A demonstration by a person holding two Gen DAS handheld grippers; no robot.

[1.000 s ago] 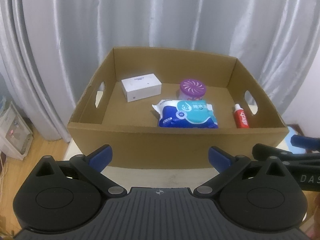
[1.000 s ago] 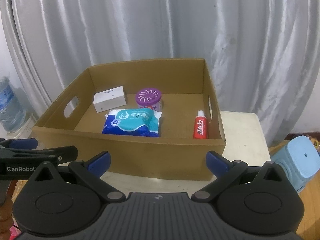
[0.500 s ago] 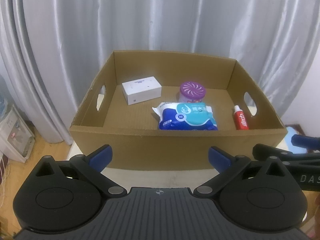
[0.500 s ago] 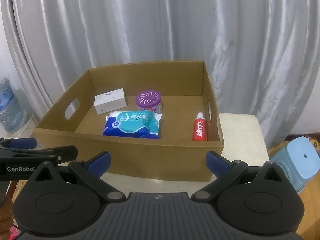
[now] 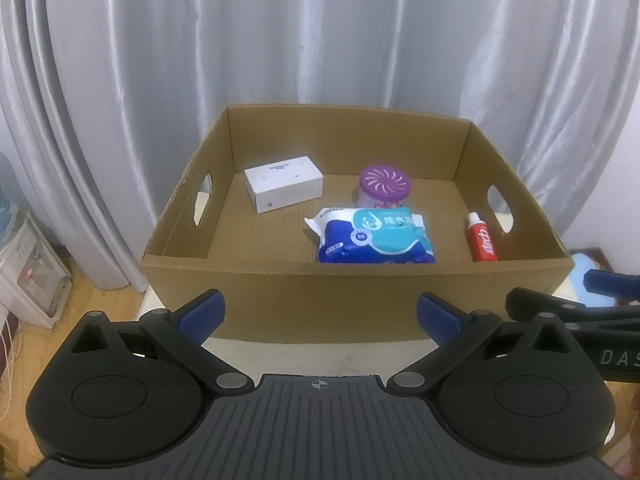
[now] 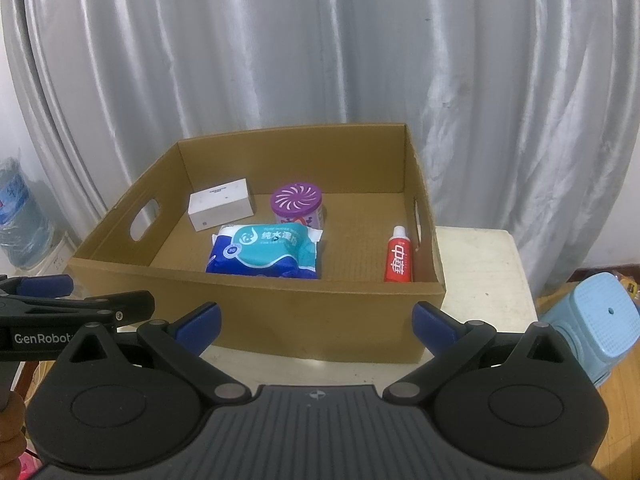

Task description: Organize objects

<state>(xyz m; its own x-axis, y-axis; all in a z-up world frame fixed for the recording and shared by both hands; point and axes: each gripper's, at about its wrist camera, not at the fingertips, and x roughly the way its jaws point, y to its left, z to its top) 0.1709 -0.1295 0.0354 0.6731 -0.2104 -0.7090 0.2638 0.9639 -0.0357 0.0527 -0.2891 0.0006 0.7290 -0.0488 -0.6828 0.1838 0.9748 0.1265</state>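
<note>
An open cardboard box (image 5: 352, 292) (image 6: 280, 312) stands on a small white table. Inside lie a white carton (image 5: 283, 189) (image 6: 221, 203), a purple-lidded round container (image 5: 385, 187) (image 6: 297, 204), a blue pack of wet wipes (image 5: 374, 234) (image 6: 265, 249) and a red toothpaste tube (image 5: 483, 239) (image 6: 398, 257) by the right wall. My left gripper (image 5: 318, 314) is open, held in front of the box's near wall with nothing between its blue-tipped fingers. My right gripper (image 6: 316, 320) is likewise open and empty before the near wall. Each gripper shows at the edge of the other's view.
Grey curtains hang behind the box. A light blue plastic stool (image 6: 588, 332) stands on the wooden floor at the right. At the left are a water bottle (image 6: 18, 216) and a white dispenser (image 5: 28, 276). The white table (image 6: 480, 272) shows bare beside the box's right wall.
Both grippers have drawn back and up a little, so the box sits lower and smaller in both views. The objects in the box have not moved.
</note>
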